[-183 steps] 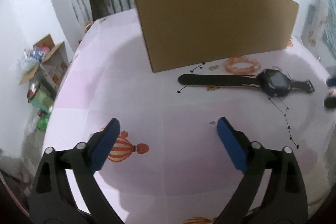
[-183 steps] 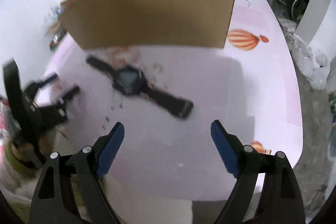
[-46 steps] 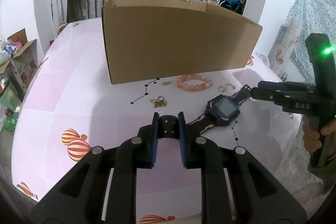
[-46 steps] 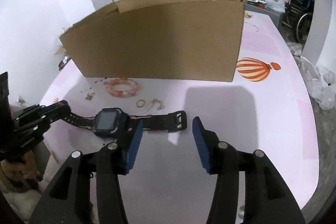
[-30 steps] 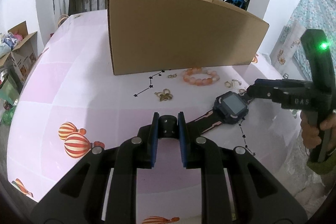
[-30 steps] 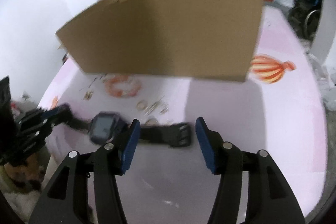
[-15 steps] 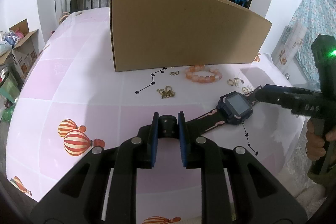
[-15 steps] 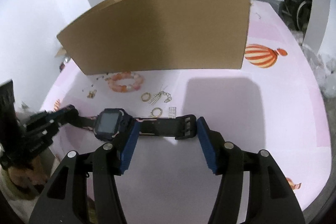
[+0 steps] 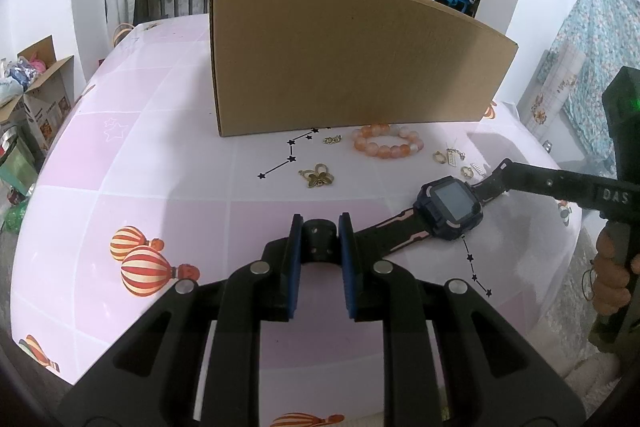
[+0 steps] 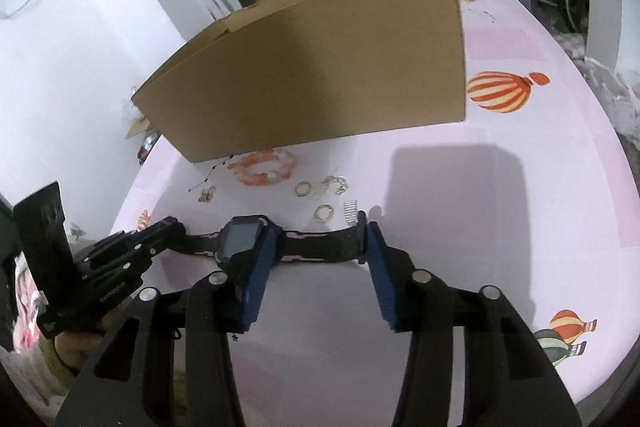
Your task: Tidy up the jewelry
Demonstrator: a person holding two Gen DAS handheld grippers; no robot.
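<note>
While my left claw (image 9: 320,239) clamps one end of the watch (image 9: 450,213) strap, my right claw (image 10: 320,251) closes around the other, in front of the box (image 9: 352,59); the strap looks limp, so I support both ends.

A tall cardboard box (image 9: 352,67) walls off the far side of the pink surface (image 9: 168,163), with a beaded bracelet (image 9: 387,146), rings (image 10: 304,188) and small charms (image 9: 318,178) scattered just before its base. A watch (image 9: 450,207) lies stretched between the two tongs, crossing the middle. Bare room remains to the left by the balloon print (image 9: 148,267) and along the near edge.
</note>
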